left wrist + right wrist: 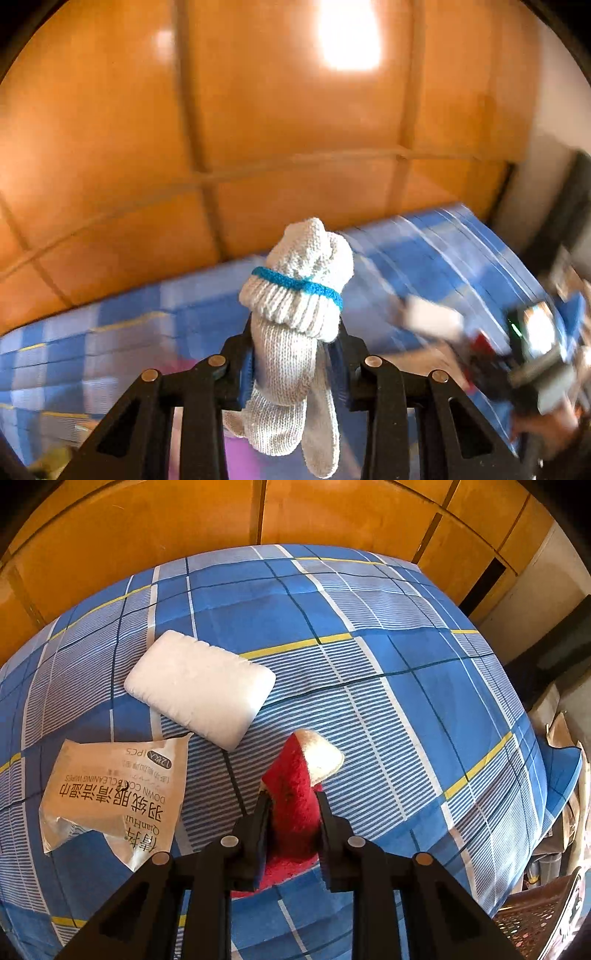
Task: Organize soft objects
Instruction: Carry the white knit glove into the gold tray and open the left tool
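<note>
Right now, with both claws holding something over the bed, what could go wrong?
1. The left claw pinches the white knit glove mid-body; its dangling fingers might snag.
2. The right claw grips the red plush piece near the wipes packet and white pad; lowering could nudge them.

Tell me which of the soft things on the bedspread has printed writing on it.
The crinkled wipes packet, covered in printed lettering; the white pad beside it is blank.
</note>
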The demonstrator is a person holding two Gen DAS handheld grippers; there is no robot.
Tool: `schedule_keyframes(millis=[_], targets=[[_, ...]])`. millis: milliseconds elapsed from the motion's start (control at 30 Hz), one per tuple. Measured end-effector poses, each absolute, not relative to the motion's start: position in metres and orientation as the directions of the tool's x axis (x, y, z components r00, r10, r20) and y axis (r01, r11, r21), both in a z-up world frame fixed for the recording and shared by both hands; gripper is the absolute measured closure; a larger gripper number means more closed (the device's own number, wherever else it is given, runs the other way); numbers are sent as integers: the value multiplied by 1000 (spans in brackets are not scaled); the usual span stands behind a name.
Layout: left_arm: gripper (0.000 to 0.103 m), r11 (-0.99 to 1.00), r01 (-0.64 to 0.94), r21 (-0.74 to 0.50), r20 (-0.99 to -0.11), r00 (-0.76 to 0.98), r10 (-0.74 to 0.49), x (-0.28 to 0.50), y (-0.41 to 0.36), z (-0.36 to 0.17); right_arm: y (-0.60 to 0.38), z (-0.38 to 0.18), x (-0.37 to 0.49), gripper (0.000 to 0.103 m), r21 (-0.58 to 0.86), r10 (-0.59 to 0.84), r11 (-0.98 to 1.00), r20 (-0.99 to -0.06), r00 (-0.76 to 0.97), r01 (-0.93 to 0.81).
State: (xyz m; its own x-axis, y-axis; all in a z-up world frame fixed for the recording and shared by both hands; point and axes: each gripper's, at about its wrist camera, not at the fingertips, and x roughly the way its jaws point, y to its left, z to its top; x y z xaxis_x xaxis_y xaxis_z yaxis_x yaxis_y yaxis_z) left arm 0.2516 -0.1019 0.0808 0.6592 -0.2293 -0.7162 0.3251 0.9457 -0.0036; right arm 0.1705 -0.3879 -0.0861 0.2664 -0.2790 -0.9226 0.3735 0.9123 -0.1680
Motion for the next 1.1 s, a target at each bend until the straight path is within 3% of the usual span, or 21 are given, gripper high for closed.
schedule_keyframes(millis=[167,400,900,1100], targets=[[68,992,127,-2,-686,722,-94,271,-8,99,-378,-84,169,80,-183,-290,915,-918,270,360],[68,999,-42,34,-658,751,54,223,100,85,-371,-83,170,81,-205,-305,917,-913,270,341],[68,930,-347,-122,-702,693,166,29,251,0,-347,-81,166,81,-295,-374,911,-886,274,290],[68,841,-513,-174,-765,608,213,-29,301,-41,-340,-81,167,81,-329,-399,906,-875,275,266]])
